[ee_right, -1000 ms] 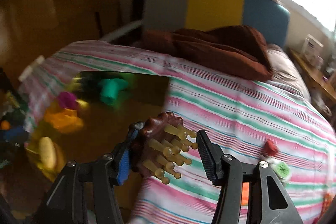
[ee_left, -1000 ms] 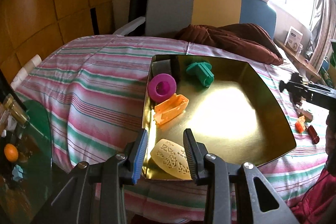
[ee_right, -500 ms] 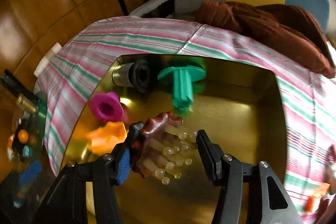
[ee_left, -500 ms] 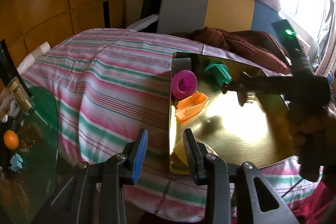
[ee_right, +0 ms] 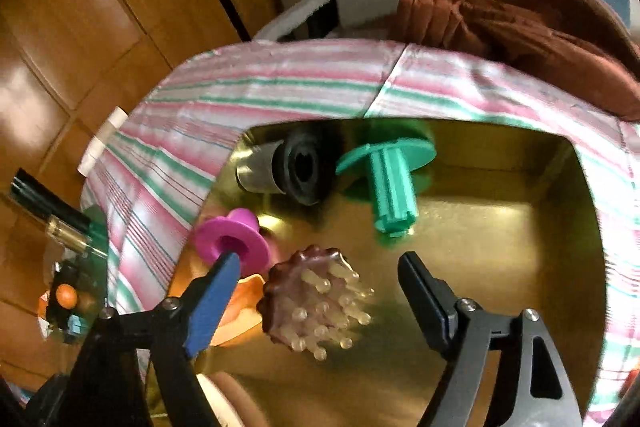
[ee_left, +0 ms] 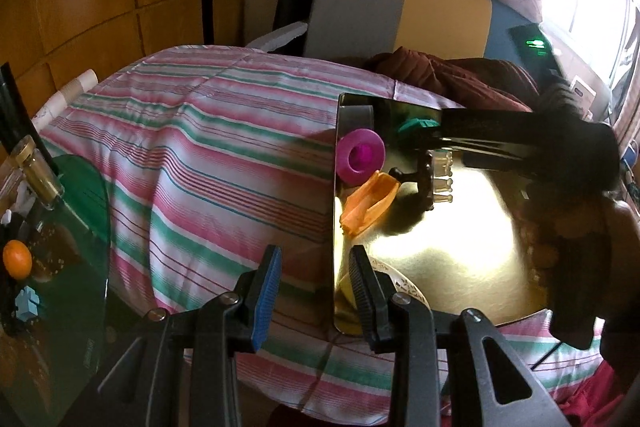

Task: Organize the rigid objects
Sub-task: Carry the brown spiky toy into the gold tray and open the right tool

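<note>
A brown scalp massager brush (ee_right: 310,301) with pale bristles lies in a gold tray (ee_right: 520,235) on a striped bedspread (ee_left: 208,147), between the spread fingers of the right gripper (ee_right: 320,291), whose jaws stand wide apart and touch nothing. From the left wrist camera the same brush (ee_left: 430,179) shows beneath the right gripper's dark body, just beside an orange piece (ee_left: 370,205). Around it in the tray sit a magenta spool (ee_right: 234,241), a teal flanged part (ee_right: 390,179) and a black-and-grey cylinder (ee_right: 286,167) near the far wall. A cream embossed piece (ee_left: 394,279) lies at the tray's near edge. The left gripper (ee_left: 314,279) hovers over the tray's near-left corner, its jaws parted and empty. A brown blanket (ee_right: 520,27) is heaped beyond the tray.
</note>
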